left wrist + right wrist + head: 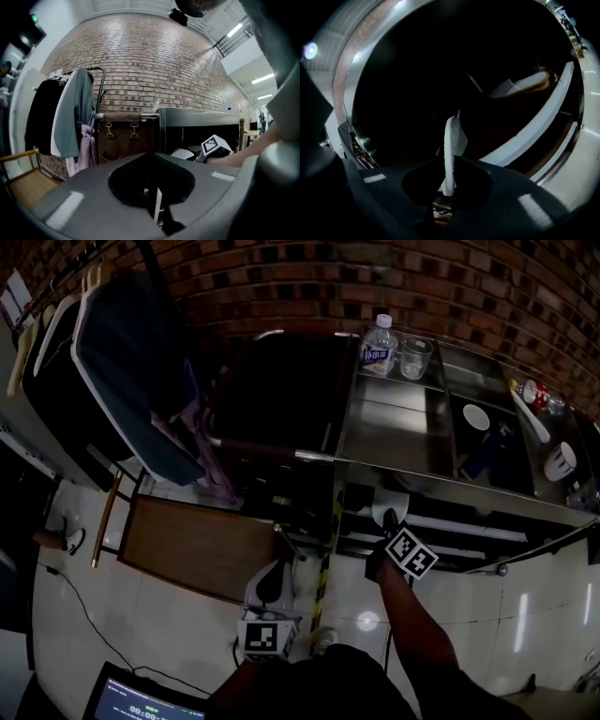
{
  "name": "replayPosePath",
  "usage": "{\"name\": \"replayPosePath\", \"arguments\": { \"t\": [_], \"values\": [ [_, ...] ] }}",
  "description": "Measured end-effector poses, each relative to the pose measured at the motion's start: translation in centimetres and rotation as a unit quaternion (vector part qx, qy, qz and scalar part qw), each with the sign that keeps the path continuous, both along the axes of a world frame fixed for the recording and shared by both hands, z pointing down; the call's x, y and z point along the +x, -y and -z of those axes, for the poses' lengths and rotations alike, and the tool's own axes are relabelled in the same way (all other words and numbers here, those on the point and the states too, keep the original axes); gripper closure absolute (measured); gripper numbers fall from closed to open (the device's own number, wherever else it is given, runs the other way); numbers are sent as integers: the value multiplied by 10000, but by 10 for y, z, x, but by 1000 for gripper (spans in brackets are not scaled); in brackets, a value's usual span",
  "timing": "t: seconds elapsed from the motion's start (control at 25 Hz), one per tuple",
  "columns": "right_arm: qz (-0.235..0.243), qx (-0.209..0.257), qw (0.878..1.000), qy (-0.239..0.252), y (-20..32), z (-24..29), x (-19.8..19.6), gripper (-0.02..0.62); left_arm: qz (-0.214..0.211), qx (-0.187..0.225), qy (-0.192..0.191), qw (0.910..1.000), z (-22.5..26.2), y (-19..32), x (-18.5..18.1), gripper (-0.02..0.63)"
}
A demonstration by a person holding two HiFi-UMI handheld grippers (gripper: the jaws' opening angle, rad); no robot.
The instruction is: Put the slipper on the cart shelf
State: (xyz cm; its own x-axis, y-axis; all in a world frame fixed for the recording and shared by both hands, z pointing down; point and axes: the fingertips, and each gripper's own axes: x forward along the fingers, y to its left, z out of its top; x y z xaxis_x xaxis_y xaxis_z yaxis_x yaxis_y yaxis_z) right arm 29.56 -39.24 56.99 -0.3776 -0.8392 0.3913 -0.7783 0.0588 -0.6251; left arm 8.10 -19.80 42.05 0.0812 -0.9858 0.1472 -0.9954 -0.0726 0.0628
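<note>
A white slipper (450, 145) stands edge-on between the jaws of my right gripper (447, 187), which is shut on it. That gripper (389, 521) reaches into the dark lower shelf (459, 526) of the steel cart (394, 427). A second white slipper (522, 86) lies on the shelf further in. From the left gripper view the right gripper's marker cube (215, 146) and a pale slipper (183, 153) show at the shelf opening. My left gripper (269, 592) hangs back low over the floor. Its jaws (154, 213) look shut, with only a thin white sliver between them.
A water bottle (378, 345) and a glass (414, 357) stand on the cart top, with cups and bowls (476, 416) to the right. A clothes rack with jackets (122, 371) stands at left, a wooden tabletop (197, 545) below it, and a laptop (141, 699) at the bottom edge.
</note>
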Motion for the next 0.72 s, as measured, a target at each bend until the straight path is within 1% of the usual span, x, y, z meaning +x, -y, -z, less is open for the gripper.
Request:
{"name": "replayPosePath", "arguments": {
  "t": [0.04, 0.12, 0.2, 0.28, 0.36, 0.44, 0.48, 0.56, 0.6, 0.64, 0.72],
  "values": [
    [-6, -18, 10000, -52, 2, -3, 1, 557, 3, -10, -196, 9998, 0, 6, 1, 591],
    [-29, -41, 9998, -186, 5, -8, 3, 557, -59, 61, -370, 9993, 6, 21, 5, 591],
    [-58, -50, 9996, -253, 8, -12, 4, 554, -139, 191, -344, 9991, 15, 32, 9, 591],
    [-91, -57, 9994, -316, 10, -15, 4, 548, -219, 299, -229, 9991, 17, 38, 12, 591],
    [-154, -104, 9989, -427, 14, -18, 6, 536, -280, 317, -137, 9990, 15, 42, 14, 591],
    [-163, -166, 9976, -648, 16, -23, 7, 518, -301, 251, -90, 9992, 12, 45, 14, 591],
    [-136, -195, 9964, -812, 17, -25, 7, 504, -304, 205, -81, 9993, 10, 47, 14, 591],
    [-56, -193, 9924, -1217, 18, -28, 9, 410, -324, 120, -48, 9994, 8, 50, 15, 591],
    [-17, -126, 9895, -1440, 19, -27, 11, 397, -345, 98, -29, 9994, 7, 52, 16, 591],
    [11, -24, 9860, -1664, 20, -25, 13, 352, -370, 89, -15, 9993, 8, 53, 19, 591],
    [-7, 186, 9780, -2079, 20, -18, 21, 310, -411, 98, 11, 9991, 10, 54, 21, 591]
  ]
}}
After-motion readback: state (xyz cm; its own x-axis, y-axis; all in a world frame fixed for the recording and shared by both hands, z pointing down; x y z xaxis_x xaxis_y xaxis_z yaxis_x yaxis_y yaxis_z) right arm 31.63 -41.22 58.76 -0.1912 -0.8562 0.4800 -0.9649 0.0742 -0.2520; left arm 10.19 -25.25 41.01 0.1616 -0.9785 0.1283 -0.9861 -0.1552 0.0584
